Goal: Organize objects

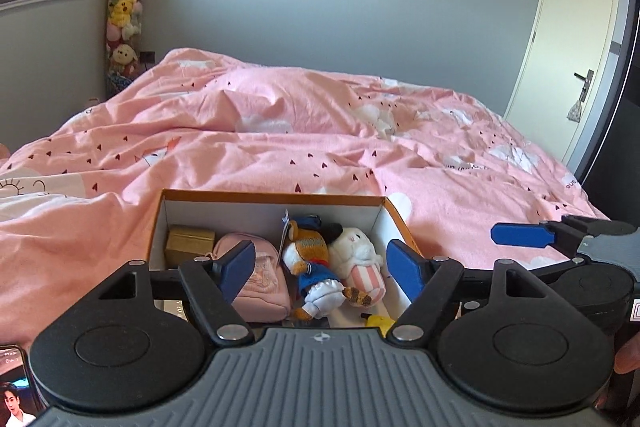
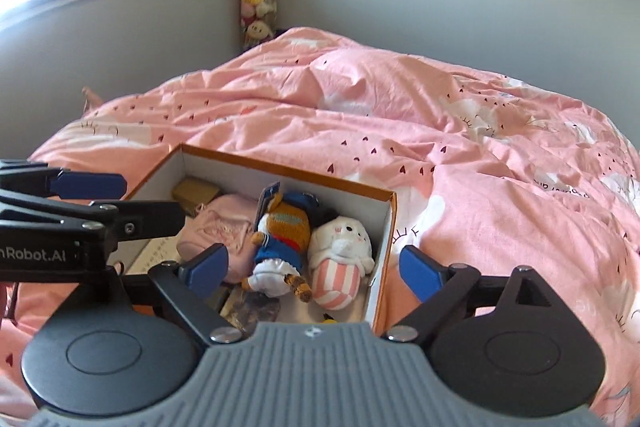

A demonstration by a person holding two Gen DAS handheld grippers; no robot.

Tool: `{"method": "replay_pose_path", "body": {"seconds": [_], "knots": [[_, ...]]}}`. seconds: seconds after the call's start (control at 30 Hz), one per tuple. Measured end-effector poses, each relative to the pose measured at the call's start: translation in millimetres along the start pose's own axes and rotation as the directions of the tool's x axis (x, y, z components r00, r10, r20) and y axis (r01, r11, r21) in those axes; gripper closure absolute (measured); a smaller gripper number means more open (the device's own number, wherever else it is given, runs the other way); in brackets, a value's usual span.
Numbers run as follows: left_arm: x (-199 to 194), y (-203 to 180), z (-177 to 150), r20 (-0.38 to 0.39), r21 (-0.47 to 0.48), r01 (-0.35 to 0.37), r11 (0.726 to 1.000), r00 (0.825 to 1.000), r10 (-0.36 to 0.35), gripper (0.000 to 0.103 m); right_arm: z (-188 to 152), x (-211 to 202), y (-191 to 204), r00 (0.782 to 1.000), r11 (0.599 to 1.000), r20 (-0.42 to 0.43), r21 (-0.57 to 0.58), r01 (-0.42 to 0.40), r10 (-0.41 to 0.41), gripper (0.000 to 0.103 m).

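An orange-rimmed white box (image 1: 272,195) (image 2: 288,169) sits on the pink bed. Inside it lie a small gold box (image 1: 188,243) (image 2: 196,191), a pink pouch (image 1: 264,279) (image 2: 216,227), an orange-and-blue plush (image 1: 308,255) (image 2: 284,231) and a white plush with pink stripes (image 1: 356,251) (image 2: 340,243). My left gripper (image 1: 322,263) hovers above the box, jaws wide apart and gripping nothing. My right gripper (image 2: 314,267) hangs open over the same box, also empty. Each gripper shows at the edge of the other's view.
A rumpled pink quilt (image 1: 320,131) covers the bed beyond the box. A phone (image 1: 16,387) with a lit screen lies at the near left. A tall column of plush toys (image 1: 124,7) stands in the corner by the window. A white door (image 1: 560,47) is at the right.
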State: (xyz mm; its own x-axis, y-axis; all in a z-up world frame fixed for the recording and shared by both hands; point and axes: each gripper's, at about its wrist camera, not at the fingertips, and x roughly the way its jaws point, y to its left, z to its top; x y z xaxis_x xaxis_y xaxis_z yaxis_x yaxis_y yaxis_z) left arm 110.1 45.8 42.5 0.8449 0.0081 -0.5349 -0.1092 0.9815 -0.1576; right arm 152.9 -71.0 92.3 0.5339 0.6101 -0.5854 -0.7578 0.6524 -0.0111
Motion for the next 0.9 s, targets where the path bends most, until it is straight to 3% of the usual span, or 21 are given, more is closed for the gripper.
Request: {"method": "replay_pose_path", "body": {"seconds": [0.17,0.33,0.67,0.9], "knots": [[-14,3,-11,0.09,0.035,-0.095,0.995,0.992,0.092,0.015,-18,-16,7,0.995,0.994,0.081,0.101,0.046,-0.055,0.004],[-21,9,-23,0.148,0.054,-0.155,0.986,0.978,0.146,0.015,-33,-24,12,0.987,0.979,0.11,0.184,0.093,-0.114,0.002],[-8,21,-46,0.016,0.028,-0.218,0.976,0.976,0.218,0.014,-52,-29,27,0.982,0.971,0.122,0.207,0.115,-0.142,0.002],[-3,25,-57,-0.012,0.014,-0.234,0.972,0.972,0.234,0.014,-62,-21,35,0.977,0.971,0.107,0.17,0.166,-0.186,0.002]]}}
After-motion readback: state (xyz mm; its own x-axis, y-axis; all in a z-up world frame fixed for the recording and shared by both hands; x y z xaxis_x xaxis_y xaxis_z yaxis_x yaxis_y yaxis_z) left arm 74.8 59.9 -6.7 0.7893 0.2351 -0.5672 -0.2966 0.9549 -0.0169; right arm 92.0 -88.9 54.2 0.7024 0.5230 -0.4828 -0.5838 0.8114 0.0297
